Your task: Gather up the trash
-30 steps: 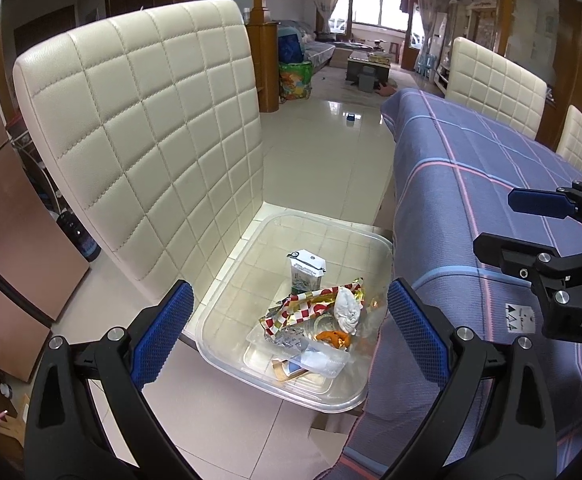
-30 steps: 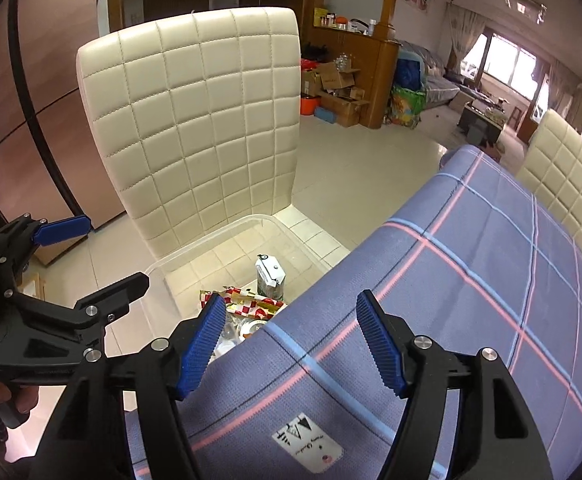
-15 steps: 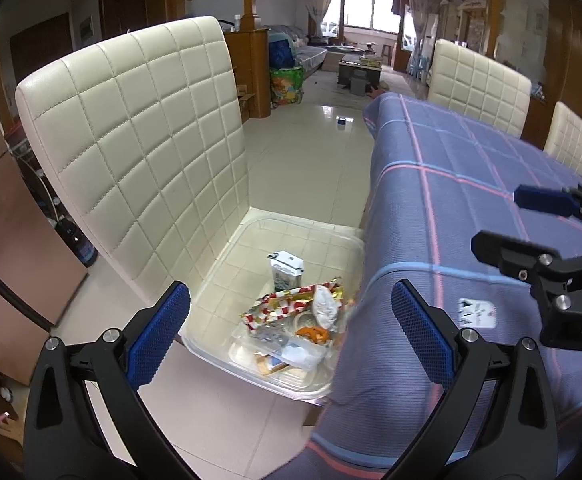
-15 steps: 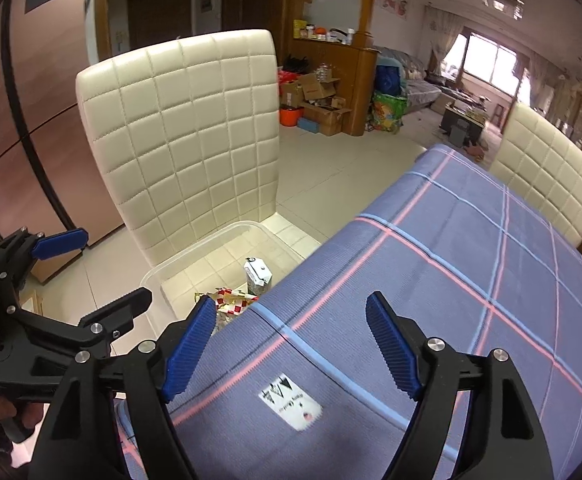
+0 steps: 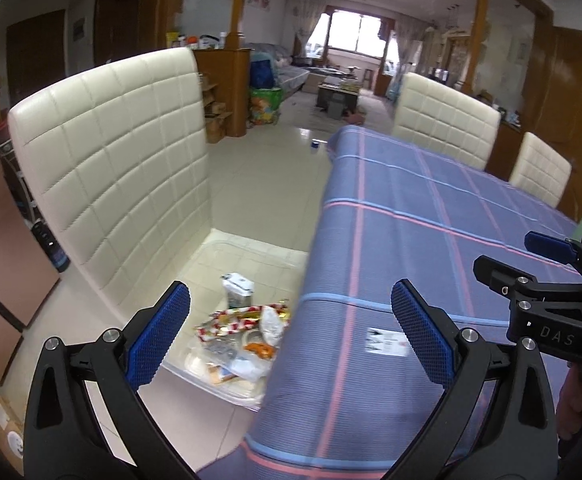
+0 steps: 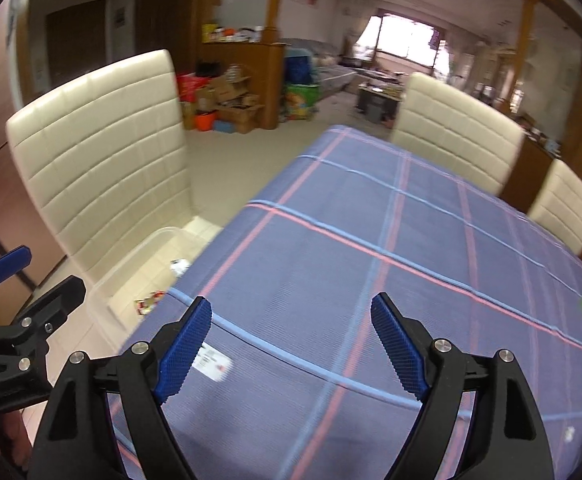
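"DAS" in pale letters on right gripper (image 5: 553, 264) body; white label (image 5: 386, 342) near tablecloth edge, print too small to read

Daylight pours from the window (image 5: 351, 36) at twelve o'clock, blown out white, with glare on the floor tiles (image 5: 275, 168). The right wrist view is motion-blurred throughout. Fisheye bending and black vignetting crowd every corner.

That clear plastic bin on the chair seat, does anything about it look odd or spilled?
Nothing has spilled. The clear bin sits on the cream chair, which is unusual, but the wrappers and small carton lie inside it.
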